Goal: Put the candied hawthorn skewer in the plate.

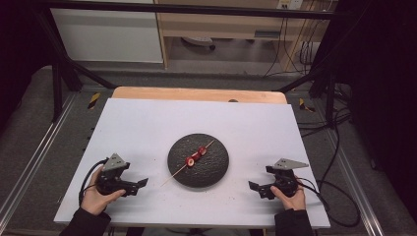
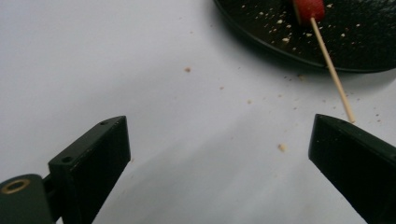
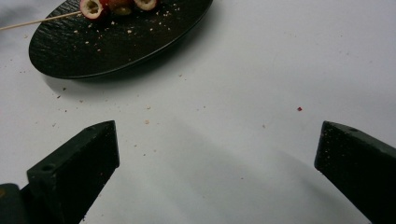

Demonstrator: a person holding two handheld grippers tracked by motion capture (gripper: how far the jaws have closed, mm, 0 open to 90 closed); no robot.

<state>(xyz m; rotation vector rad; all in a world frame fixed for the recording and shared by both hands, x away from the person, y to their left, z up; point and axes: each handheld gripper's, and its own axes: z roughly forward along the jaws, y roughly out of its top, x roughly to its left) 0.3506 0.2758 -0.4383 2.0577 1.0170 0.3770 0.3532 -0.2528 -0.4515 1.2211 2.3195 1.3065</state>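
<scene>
Lower left of the high view: left tongs (image 1: 141,183) held low over the white tabletop (image 1: 147,128), jaws spread wide, nothing between them. In the left gripper view, tip of the skewer (image 2: 332,72) ending just beside the right-hand jaw, apart from it as far as can be told.

Centre of the high view: black plate (image 1: 216,169) with the skewer (image 1: 178,173) lying across it, three red fruit slices (image 1: 195,156) threaded near its middle. Long axis diagonal, lower left to upper right; bare lower end jutting past the plate rim over the tabletop toward the left tongs, upper end stopping near the rim. Crumbs scattered on plate and tabletop.

Lower right: right tongs (image 1: 254,187) likewise gaping, empty, pointing toward the plate, well apart from it.

Judged from this: threading looks finished and skewer laid down, both tongs drawn back and free. Little apparently left, beyond perhaps nudging the overhanging end fully onto the plate.
</scene>
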